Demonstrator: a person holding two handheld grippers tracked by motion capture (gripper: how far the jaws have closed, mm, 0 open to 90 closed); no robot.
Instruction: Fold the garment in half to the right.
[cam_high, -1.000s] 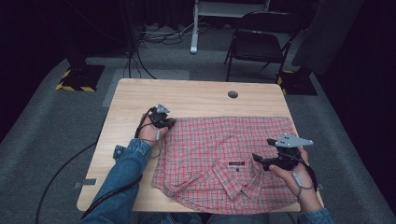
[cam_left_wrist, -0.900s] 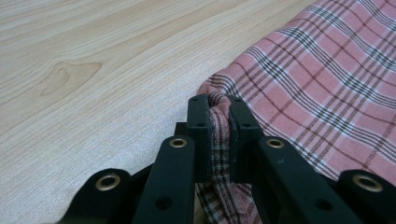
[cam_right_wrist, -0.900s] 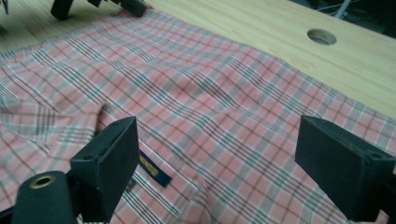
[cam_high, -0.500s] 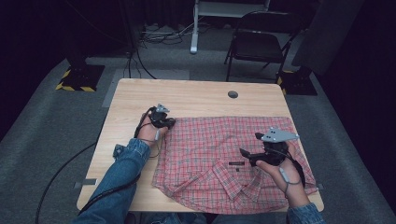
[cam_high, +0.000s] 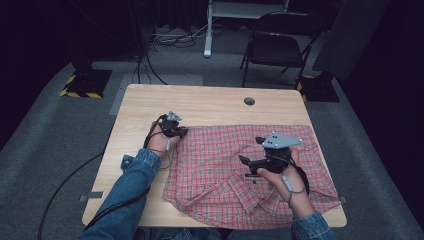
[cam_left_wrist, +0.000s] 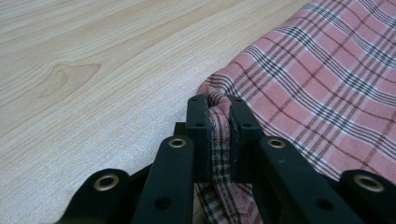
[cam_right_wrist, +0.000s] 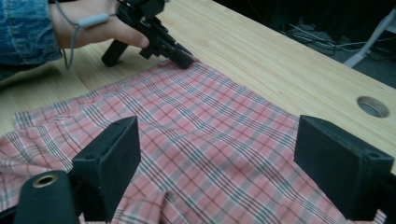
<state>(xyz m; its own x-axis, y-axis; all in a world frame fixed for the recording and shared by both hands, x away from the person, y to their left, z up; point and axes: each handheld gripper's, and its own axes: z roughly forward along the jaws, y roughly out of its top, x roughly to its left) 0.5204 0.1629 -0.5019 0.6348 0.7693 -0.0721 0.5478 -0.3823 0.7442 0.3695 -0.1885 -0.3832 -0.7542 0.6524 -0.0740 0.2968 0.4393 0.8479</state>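
The right gripper (cam_high: 251, 151) has shifted across the shirt (cam_high: 220, 170) since the earlier pictures. A second ago it sat near the shirt's right edge, close to the table's (cam_high: 200, 102) right side; half a second ago it was already nearer the middle; now it is over the middle of the cloth, to the left of where it began and a little farther up the high view. The right hand (cam_high: 280, 172) and forearm have come in with it, so that the wrist now lies over the lower right part of the shirt instead of beside its edge.
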